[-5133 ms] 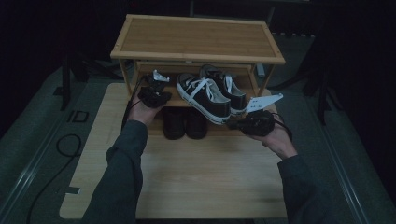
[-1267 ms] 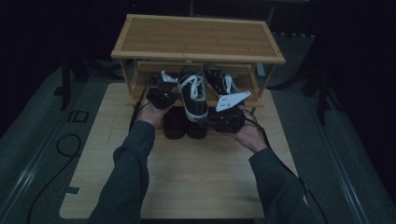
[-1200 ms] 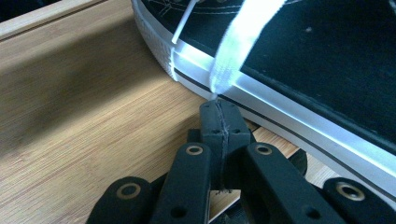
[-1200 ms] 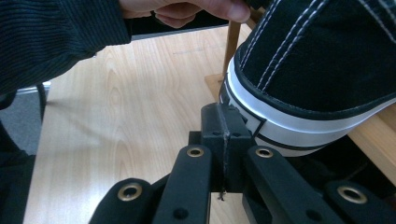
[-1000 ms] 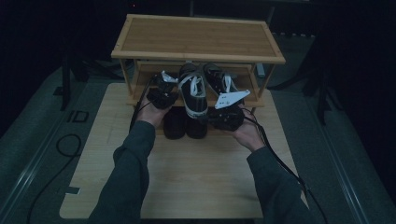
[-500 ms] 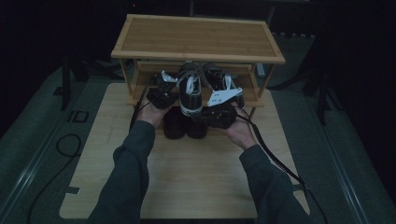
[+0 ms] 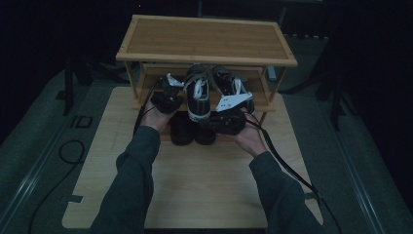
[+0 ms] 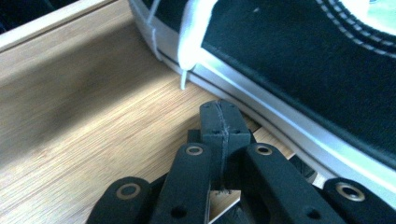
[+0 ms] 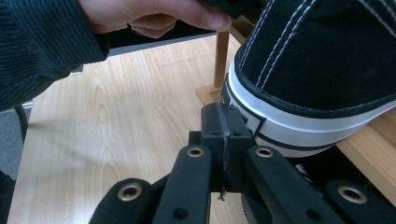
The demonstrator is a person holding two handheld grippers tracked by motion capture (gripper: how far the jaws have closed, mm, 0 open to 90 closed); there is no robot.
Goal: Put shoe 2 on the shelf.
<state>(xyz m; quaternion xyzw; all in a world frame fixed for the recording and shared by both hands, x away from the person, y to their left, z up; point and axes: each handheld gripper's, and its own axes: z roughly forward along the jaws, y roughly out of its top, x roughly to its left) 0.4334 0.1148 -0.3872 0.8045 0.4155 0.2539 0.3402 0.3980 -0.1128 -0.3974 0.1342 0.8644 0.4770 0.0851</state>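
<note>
A wooden shoe rack (image 7: 204,41) stands at the far side of a wooden table (image 7: 195,180). On its lower shelf (image 8: 84,116) sit 2 black sneakers with white soles. The left sneaker (image 7: 197,95) points its toe at the person and sticks out past the shelf edge. The other sneaker (image 7: 229,83) sits just beside it on the right. Under the shelf, 2 dark shoes (image 7: 192,129) rest on the table. The left gripper (image 7: 166,96) is held just left of the left sneaker. In the left gripper view its 2 black jaws are pressed flat together with nothing between them, right next to the sneaker's white sole (image 8: 280,116). The right gripper (image 7: 225,117) is by the toe of that sneaker. In the right gripper view its jaws are also pressed together and hold nothing, just beside the toe (image 9: 303,116). The person's left hand (image 9: 154,14) shows at the top there.
</note>
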